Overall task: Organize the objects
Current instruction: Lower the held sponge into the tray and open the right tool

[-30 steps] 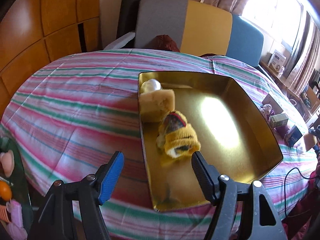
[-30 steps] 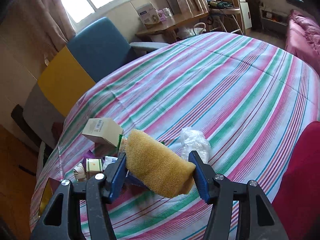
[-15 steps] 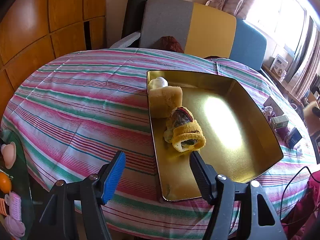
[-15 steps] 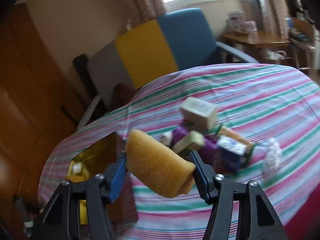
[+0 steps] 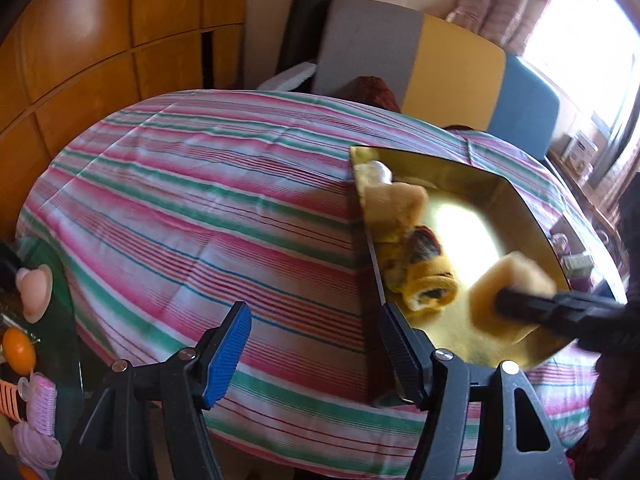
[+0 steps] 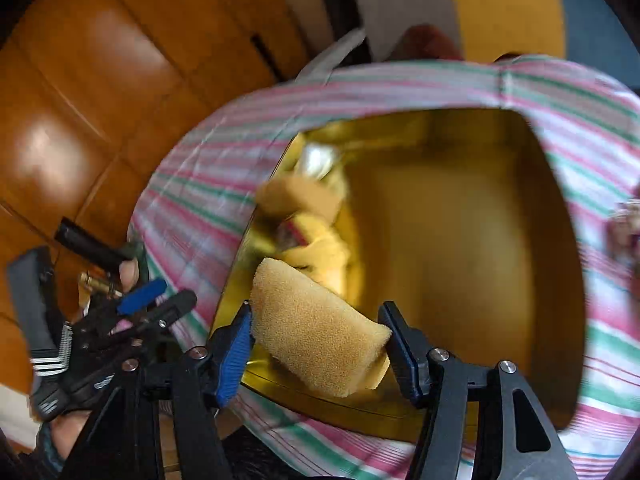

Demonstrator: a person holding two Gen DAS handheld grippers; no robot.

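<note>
Blue-padded and spread wide with nothing between its fingers, the left gripper (image 5: 314, 354) is hanging over the striped tablecloth (image 5: 192, 208) beside the gold tray (image 5: 532, 216); to the right, the right gripper (image 6: 316, 350) is pinching the yellow sponge (image 6: 316, 342) above that tray while its jaws are opening.

Tongs (image 6: 316, 350) opening around sponge (image 6: 320, 344), gold tray (image 6: 460, 260) below

Wooden wall panels (image 5: 100, 52) — bright window (image 5: 580, 40) behind the grey-yellow-blue chair (image 5: 436, 64).
</note>
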